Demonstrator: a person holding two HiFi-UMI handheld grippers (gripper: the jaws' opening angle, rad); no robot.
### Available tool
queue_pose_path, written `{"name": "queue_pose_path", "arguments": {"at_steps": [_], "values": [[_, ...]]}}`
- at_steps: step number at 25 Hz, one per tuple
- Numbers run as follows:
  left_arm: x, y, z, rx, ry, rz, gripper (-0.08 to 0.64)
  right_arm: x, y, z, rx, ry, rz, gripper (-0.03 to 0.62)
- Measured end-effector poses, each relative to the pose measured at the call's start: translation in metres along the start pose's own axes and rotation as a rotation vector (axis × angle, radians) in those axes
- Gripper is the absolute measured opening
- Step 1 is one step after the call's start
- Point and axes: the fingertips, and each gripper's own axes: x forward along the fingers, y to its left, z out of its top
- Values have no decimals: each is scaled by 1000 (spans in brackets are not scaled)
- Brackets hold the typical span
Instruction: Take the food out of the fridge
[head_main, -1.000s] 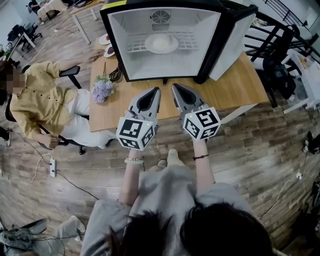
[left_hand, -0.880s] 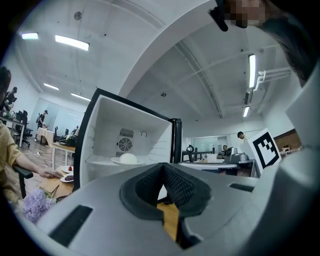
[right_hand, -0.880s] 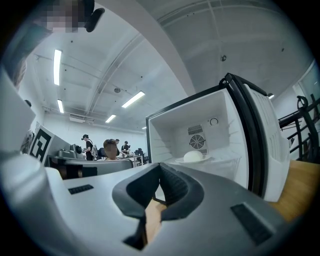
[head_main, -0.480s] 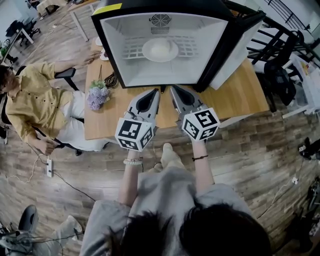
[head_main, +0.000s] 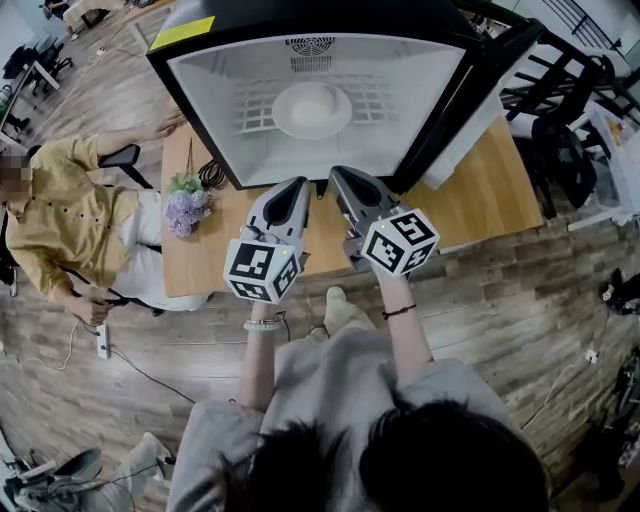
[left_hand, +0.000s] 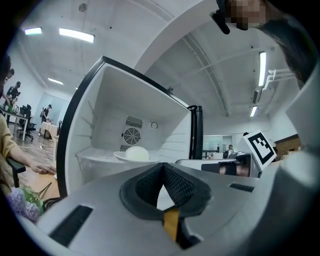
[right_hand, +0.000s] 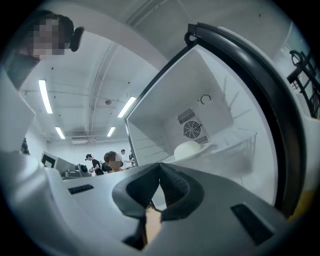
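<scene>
Head view shows a small fridge (head_main: 205, 110) standing open on a wooden counter (head_main: 480, 190), its door (head_main: 470, 115) swung out to the right. The inside is white, with a round fan grille (head_main: 310, 44) high on the back wall. A wire shelf (head_main: 385, 100) crosses the middle of the compartment. On it sits a white plate (head_main: 290, 118) that carries the food (head_main: 316, 100), a pale, smooth, rounded lump near the plate's centre.

The person holds both tools side by side just in front of the fridge's lower edge, pointing level toward the opening. The left hand-held gripper (head_main: 298, 183) has its jaws pressed together at the tips, with nothing between them. In the left gripper view the dark ribbed pads meet at a point, and the plate with the food shows beyond them on the shelf, well apart from the tips. The right hand-held gripper (head_main: 337, 172) is likewise closed tight and empty. Its own view shows the pads touching and the food farther in, below the fan grille. Neither tool touches the fridge, the shelf or the plate.

At the counter's left end lies a bunch of purple flowers (head_main: 185, 205). Beside that end a seated person (head_main: 70, 220) in a yellow shirt rests one arm on the counter's far corner.
</scene>
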Motion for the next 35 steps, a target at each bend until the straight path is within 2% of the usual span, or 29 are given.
{"name": "queue_pose_path", "arguments": {"at_steps": [11,12,14,20,23,26,35], "values": [[16,17,-4,-10,11,20,8,19,-28,2,257,-66,-36,11],[17,18,-4,-9,13,21,8,21,-30,1,286,-69,-42,18],[18,19,-5,-7,16,25,8,24,-34,-1,351,-76,-47,85],[23,26,-8,-9,31,38,8,34,-44,-1,563,-117,-44,121],[24,30,-9,-7,39,48,8,40,-49,-1,658,-144,-22,127],[25,34,-9,-5,43,58,8,43,-57,-6,764,-153,-43,127],[27,47,-3,8,40,103,8,66,-65,-9,963,-180,-17,129]]}}
